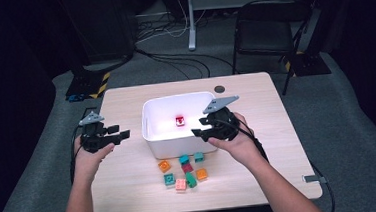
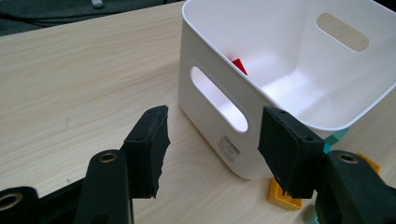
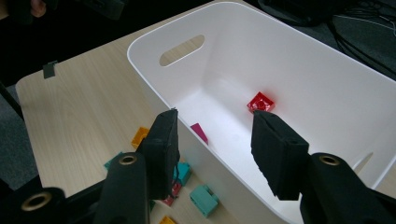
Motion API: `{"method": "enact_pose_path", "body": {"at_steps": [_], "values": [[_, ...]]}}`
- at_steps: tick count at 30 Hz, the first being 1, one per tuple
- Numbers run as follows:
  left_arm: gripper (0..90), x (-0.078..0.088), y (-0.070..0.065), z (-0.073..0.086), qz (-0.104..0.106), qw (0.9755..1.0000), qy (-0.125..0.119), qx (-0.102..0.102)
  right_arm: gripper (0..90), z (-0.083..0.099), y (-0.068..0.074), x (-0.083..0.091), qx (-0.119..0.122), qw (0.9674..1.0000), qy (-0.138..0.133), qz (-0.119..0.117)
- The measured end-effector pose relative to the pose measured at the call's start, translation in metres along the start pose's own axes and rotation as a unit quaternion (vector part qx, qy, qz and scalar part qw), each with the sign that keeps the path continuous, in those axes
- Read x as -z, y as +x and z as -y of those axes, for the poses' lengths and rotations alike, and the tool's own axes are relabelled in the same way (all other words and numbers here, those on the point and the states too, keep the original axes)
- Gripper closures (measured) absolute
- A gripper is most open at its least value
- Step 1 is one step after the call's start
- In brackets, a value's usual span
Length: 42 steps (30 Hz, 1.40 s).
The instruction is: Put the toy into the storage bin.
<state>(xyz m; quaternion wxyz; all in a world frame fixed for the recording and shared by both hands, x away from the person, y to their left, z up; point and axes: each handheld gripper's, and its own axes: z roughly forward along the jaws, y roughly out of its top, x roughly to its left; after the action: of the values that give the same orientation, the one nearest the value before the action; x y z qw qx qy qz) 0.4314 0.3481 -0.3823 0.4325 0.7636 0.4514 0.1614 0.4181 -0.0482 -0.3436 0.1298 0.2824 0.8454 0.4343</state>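
Red brick [image 3: 261, 102] lies beyond right gripper [image 3: 212, 144].

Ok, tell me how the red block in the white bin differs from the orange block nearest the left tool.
The red block lies inside the white bin, on its floor; the orange block sits outside on the table, in front of the bin. The red block lies alone, while the orange block belongs to a loose cluster of teal, pink and orange blocks. They differ in colour. Both are small studded toy blocks, and neither is held by a tool.
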Motion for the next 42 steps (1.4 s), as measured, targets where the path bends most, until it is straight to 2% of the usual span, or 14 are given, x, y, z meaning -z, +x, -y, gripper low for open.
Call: {"method": "enact_pose_path", "body": {"at_steps": [3, 7, 22, 28, 36, 42], "values": [[41.9, 0.001, 0.001, 0.000, -0.001, 1.0000, 0.001, 0.002, 50.9, 0.007, 0.002, 0.002, 0.000, 1.0000, -0.001, 0.003], [41.8, 0.001, 0.001, 0.000, -0.002, 1.0000, 0.001, 0.002, 51.0, 0.016, 0.007, 0.002, 0.015, 0.9998, 0.006, 0.011], [41.6, 0.004, 0.002, 0.000, -0.006, 1.0000, -0.006, 0.003, 50.6, 0.051, 0.020, -0.005, 0.010, 0.9999, -0.002, 0.005], [41.7, 0.003, 0.001, 0.000, -0.006, 1.0000, -0.001, 0.002, 50.1, 0.068, 0.024, -0.009, 0.021, 0.9998, -0.003, 0.007], [41.6, 0.004, 0.002, 0.000, -0.007, 1.0000, -0.003, 0.003, 49.4, 0.094, 0.024, -0.023, 0.001, 1.0000, 0.006, 0.006], [41.6, 0.002, 0.001, 0.000, -0.006, 1.0000, 0.000, 0.003, 48.8, 0.112, 0.026, -0.041, 0.001, 0.9995, 0.027, 0.020]]}}
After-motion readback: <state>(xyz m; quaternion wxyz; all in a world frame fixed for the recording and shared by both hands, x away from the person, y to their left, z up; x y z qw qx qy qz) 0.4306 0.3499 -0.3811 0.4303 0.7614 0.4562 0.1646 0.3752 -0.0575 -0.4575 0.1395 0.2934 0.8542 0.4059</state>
